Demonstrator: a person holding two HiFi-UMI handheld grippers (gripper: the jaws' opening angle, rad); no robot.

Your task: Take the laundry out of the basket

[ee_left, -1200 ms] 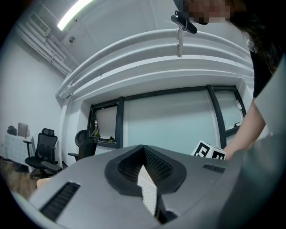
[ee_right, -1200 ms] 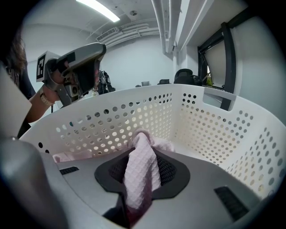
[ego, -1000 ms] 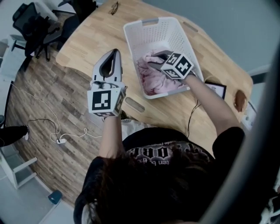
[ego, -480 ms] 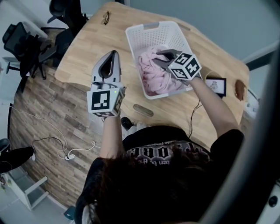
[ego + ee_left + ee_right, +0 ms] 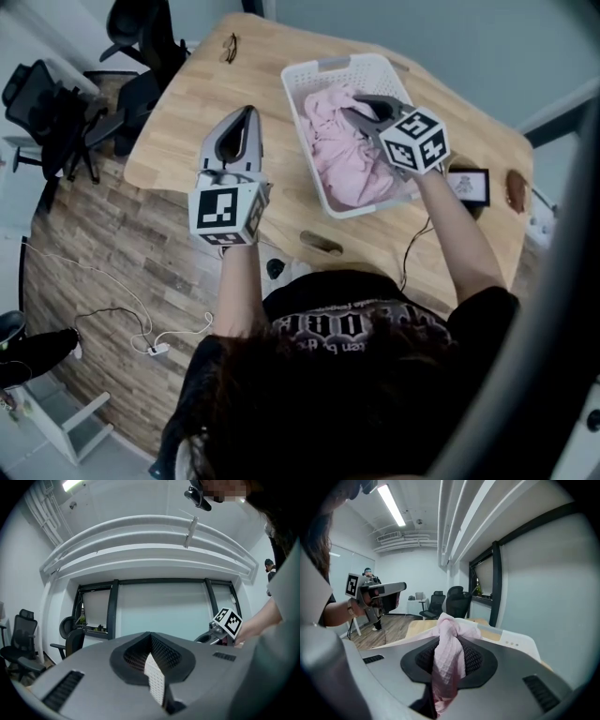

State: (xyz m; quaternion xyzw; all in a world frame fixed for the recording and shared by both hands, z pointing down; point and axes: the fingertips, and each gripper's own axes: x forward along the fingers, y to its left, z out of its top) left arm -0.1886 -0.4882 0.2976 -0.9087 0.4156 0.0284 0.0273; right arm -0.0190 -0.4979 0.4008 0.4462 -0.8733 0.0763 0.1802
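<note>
1 white slatted laundry basket [image 5: 333, 64] stands on the far right part of the pale wooden surface [image 5: 206, 103], its near end close to the surface's near edge. Inside it lies the pink laundry [image 5: 342, 155], a crumpled heap that covers the whole floor of the basket and hides much of the walls. Nothing else shows in the basket.

The right gripper [image 5: 354, 112] hangs over the far half of the basket, pointing left and a little down. Its 2 jaws have just been closing, and a bunch of the pink cloth sits between them. The right gripper view shows the fabric pinched in the jaws, gathered into a knot-like lump at the tips with a strip trailing back toward the camera. From the head view a fold of cloth runs from the heap up to that grip, and the rest remains in the basket.

The left gripper [image 5: 247, 112] is held level over the surface, left of the basket and well apart from it. Its 2 jaws are together at the tips with nothing between them.

A pair of glasses [image 5: 230, 47] lies at the far left edge of the surface, and a dark framed panel [image 5: 469, 180] lies just right of the basket.
</note>
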